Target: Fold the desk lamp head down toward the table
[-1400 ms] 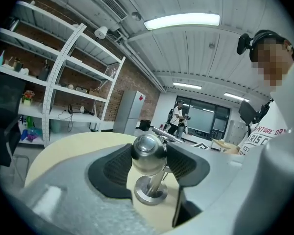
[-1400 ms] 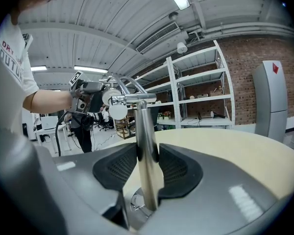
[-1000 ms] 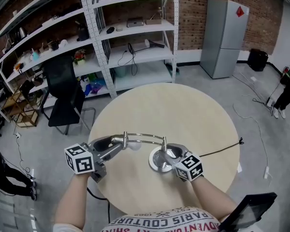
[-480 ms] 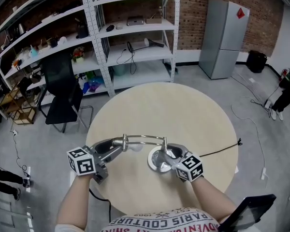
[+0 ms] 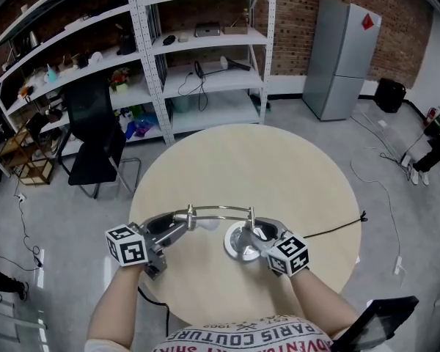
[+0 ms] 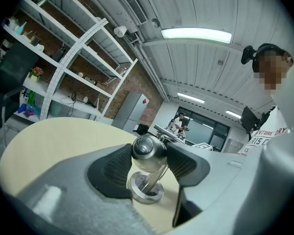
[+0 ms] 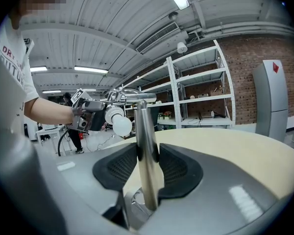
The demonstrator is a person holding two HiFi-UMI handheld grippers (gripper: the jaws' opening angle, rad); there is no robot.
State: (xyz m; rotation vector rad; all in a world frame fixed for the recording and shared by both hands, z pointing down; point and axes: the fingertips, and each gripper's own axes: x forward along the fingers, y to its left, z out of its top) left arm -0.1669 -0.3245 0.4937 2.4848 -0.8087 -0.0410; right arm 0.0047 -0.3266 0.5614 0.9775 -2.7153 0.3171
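A chrome desk lamp stands on the round beige table [image 5: 279, 160], its round base [image 5: 237, 246] near the front edge. My right gripper [image 5: 255, 231] is shut on the upright post [image 7: 147, 170], just above the base. The thin arm [image 5: 220, 209] runs level to the left and ends in the lamp head [image 5: 191, 218] with a white bulb [image 7: 121, 125]. My left gripper [image 5: 183, 222] is shut on the rounded metal lamp head [image 6: 148, 150], a pad against each side. Beyond the head, the left gripper view shows the base [image 6: 146, 192].
A black cable [image 5: 330, 229] trails from the lamp off the table's right edge. White metal shelving [image 5: 205, 57] and a black chair [image 5: 95, 141] stand behind the table, a grey fridge [image 5: 345, 57] at the back right. A dark tablet [image 5: 374, 321] lies at the lower right.
My left gripper has sunk a little with the lamp head and rolled slightly. My right gripper has stayed on the post.
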